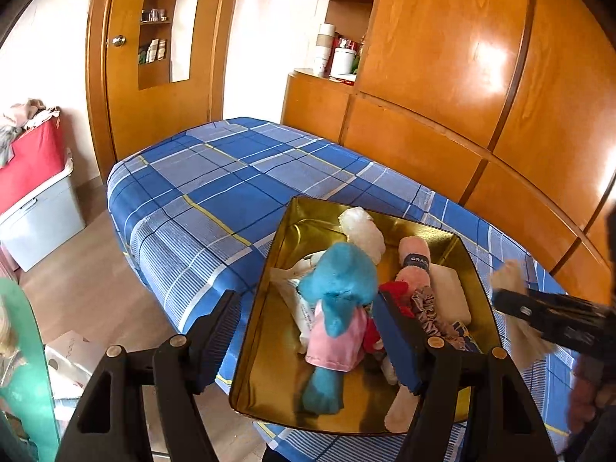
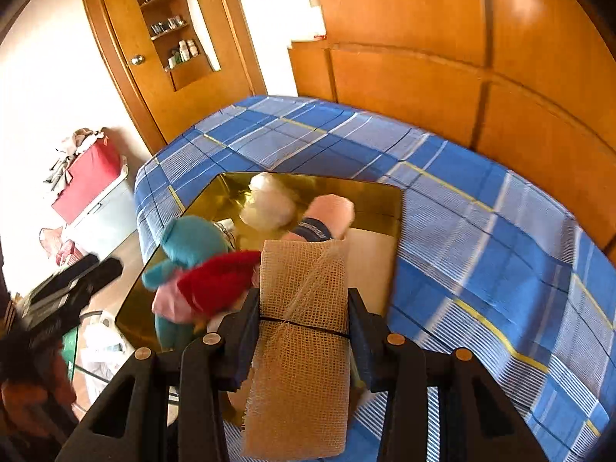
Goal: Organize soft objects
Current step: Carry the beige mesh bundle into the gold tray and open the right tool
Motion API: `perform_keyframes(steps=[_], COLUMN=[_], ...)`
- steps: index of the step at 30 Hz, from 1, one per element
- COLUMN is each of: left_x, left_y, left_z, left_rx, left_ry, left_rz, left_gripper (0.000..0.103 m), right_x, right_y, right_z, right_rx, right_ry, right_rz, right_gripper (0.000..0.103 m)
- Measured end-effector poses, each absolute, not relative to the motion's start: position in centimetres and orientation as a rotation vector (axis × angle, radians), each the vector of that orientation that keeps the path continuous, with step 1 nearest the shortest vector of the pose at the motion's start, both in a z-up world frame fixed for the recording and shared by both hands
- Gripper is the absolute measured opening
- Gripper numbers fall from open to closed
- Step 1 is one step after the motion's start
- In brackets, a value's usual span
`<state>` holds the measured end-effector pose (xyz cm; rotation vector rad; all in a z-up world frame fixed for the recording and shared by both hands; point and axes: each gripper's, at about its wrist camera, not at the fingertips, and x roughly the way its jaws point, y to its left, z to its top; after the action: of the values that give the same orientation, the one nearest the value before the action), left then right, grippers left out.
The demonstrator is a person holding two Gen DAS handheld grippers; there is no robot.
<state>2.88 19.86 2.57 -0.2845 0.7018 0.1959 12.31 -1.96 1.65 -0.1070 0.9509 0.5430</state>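
Note:
A gold metal tray (image 1: 308, 223) (image 2: 215, 200) lies on the blue plaid bed. In it are a blue plush toy in a pink dress (image 1: 338, 281) (image 2: 192, 242), a white fluffy ball (image 1: 364, 231) (image 2: 267, 208), a pink yarn skein (image 1: 414, 258) (image 2: 331, 211), a red soft item (image 1: 394, 292) (image 2: 219, 281), a grey scrunchie (image 1: 427, 304) and a white pad (image 1: 450, 292). My left gripper (image 1: 304, 308) (image 2: 96, 273) stands open across the tray's near-left rim and the plush, pads not pressing. My right gripper (image 2: 302, 300) (image 1: 500, 300) is shut on a beige mesh gauze roll (image 2: 300, 346), held above the tray's near right side.
The bed (image 1: 200, 177) fills the middle, with a wooden wardrobe wall (image 1: 442, 77) behind and a door (image 1: 119, 77) at the back left. A red-topped storage box (image 1: 34, 192) stands on the floor at left. Plastic bags (image 2: 100, 350) lie on the floor beside the bed.

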Motion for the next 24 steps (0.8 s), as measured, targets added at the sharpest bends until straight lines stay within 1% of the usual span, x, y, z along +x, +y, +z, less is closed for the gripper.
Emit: perform_keyframes(steps=[7,12,20,24], left_x=[2.9,3.0,3.3,3.2], left_y=[20.8,21.3,21.0,21.1], left_z=[1.9,1.4,1.0,1.2], left_rx=[-0.306,-0.316,-0.310,-0.309], left_ry=[0.720,0.731,0.747,0.744], left_rz=[0.207,0.214,0.209,0.212], left_gripper=[0.072,0.072,0.072,0.076], right_x=[16.1,17.4,17.5,15.9], right_y=[1.4,1.7,1.4,0.4], right_z=[-2.5,-4.5,-4.0,-2.6], right_rx=[-0.151,-0.171,-0.141,-0.129], right_ry=[1.041,1.077,1.071,1.019], right_rz=[0.475,0.439,0.465,0.482], right_gripper=[0.042,0.043,0.045,0.050])
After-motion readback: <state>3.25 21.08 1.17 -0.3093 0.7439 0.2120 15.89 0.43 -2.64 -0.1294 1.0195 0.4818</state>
